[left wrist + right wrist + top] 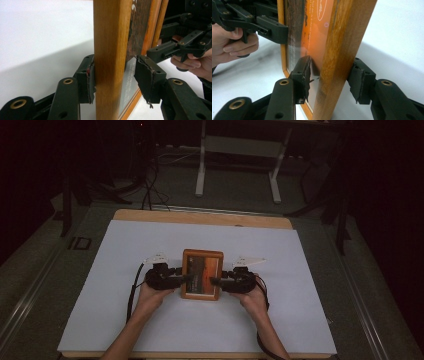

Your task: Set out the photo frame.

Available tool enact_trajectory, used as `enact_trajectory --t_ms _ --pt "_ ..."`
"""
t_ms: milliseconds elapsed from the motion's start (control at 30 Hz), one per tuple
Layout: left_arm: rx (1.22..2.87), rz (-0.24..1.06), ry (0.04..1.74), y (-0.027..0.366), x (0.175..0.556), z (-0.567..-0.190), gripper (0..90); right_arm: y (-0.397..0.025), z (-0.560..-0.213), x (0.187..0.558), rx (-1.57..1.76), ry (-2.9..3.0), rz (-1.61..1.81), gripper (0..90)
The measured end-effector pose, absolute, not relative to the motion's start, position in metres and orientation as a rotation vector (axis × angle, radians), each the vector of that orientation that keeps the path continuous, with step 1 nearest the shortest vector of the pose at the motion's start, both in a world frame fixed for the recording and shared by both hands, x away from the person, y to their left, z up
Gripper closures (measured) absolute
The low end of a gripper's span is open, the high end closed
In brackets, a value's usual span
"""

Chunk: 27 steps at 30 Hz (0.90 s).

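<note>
A wooden picture frame (202, 270) with an orange and brown picture lies level at the middle of the white sheet. My left gripper (182, 279) clamps its left edge and my right gripper (216, 281) its right edge. In the left gripper view the jaws (115, 77) straddle the frame's wooden rim (110, 37), with one pad (91, 80) against the wood and the other over the glass. The right gripper (175, 50) shows beyond. In the right gripper view the jaws (329, 80) hold the frame's rim (344, 37), and the left gripper (262, 27) is across from it.
A white sheet (150, 330) covers most of the wooden table (200, 216). Behind the table stand white metal legs (200, 170), and cables (150, 185) run over the dark floor. A person's forearms come in from the bottom edge.
</note>
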<state>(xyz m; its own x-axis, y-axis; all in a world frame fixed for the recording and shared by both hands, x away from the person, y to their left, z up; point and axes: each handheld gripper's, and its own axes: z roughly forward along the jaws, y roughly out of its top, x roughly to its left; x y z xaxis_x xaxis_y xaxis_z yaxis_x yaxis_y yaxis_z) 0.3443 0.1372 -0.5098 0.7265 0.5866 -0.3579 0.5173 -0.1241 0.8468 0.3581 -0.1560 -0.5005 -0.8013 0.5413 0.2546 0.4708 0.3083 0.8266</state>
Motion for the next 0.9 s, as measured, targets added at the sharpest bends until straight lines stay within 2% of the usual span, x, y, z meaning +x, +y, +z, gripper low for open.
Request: enact_trajectory --t_ms 367,567,900 --pt "1.762 0.061 0.888 0.138 0.342 -0.511 51.2 -0.157 -0.501 0.358 0.964 2.482 1.531 53.9" --pt "1.761 0.073 0.901 0.143 0.342 -0.511 45.5 -0.159 -0.499 0.357 0.954 2.493 1.525 52.2" --pt "1.772 0.093 0.9 0.155 0.337 -0.502 43.8 -0.167 -0.489 0.353 0.9 2.52 1.508 49.0"
